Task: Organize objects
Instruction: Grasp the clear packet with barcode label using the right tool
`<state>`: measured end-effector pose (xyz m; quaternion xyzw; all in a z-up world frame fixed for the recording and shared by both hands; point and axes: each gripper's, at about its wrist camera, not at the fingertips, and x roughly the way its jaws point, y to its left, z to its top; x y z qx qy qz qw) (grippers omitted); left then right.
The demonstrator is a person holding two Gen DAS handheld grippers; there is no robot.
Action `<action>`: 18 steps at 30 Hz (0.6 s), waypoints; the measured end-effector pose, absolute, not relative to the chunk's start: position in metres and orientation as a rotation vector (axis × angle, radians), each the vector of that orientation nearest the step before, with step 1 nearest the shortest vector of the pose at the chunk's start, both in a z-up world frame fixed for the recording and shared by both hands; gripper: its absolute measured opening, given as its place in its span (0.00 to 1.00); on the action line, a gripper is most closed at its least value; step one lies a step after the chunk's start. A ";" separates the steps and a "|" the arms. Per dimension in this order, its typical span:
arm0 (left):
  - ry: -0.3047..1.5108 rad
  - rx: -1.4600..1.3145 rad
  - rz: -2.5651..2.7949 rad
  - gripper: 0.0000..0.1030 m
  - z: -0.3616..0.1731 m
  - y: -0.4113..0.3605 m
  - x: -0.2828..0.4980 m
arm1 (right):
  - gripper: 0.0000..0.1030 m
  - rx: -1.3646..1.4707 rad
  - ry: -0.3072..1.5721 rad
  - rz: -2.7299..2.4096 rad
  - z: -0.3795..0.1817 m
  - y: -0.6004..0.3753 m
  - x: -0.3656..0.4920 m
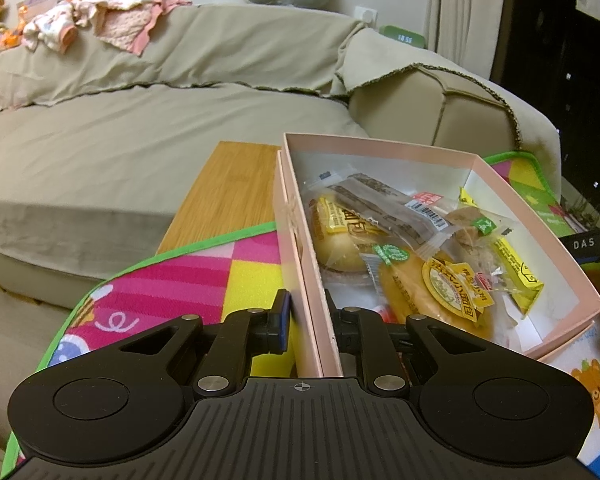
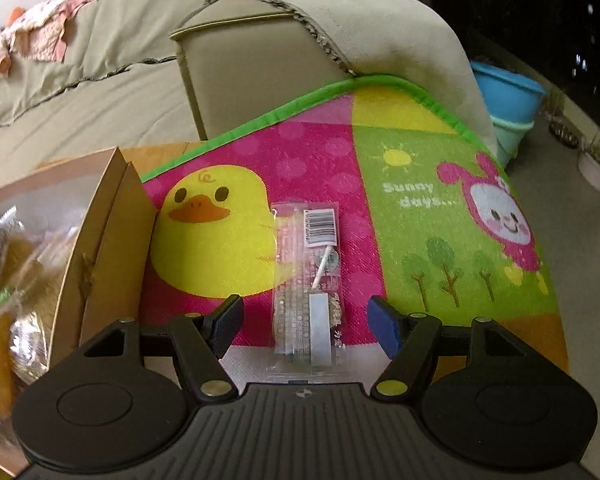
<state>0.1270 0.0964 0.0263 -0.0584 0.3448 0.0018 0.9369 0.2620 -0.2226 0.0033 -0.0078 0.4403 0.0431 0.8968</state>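
A pink cardboard box [image 1: 532,216] holds several wrapped snacks, among them a round yellow cake [image 1: 436,300]. My left gripper [image 1: 309,322] is shut on the box's near left wall, one finger outside and one inside. In the right wrist view the box [image 2: 100,240] is at the left edge. A clear-wrapped lollipop packet [image 2: 308,280] lies flat on the colourful play mat [image 2: 440,200]. My right gripper [image 2: 306,326] is open, with its fingers either side of the packet's near end, not touching it.
The mat covers a wooden table [image 1: 228,192] in front of a beige sofa [image 1: 140,120] with clothes [image 1: 100,20] on its back. Blue and green tubs [image 2: 508,100] stand on the floor at the right, beside small plant pots [image 2: 596,160].
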 end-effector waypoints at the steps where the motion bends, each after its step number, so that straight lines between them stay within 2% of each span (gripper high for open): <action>1: 0.704 -0.120 0.004 0.16 0.026 0.096 0.126 | 0.64 -0.033 0.907 0.092 0.004 -0.220 0.261; 5: 0.707 -0.121 0.004 0.16 0.025 0.097 0.127 | 0.40 -0.059 0.902 0.129 0.007 -0.217 0.254; 12: 0.707 -0.121 0.004 0.16 0.025 0.097 0.126 | 0.36 -0.053 0.933 0.157 0.014 -0.225 0.221; 18: 0.707 -0.121 0.005 0.16 0.025 0.098 0.125 | 0.36 -0.009 0.895 0.195 0.044 -0.241 0.170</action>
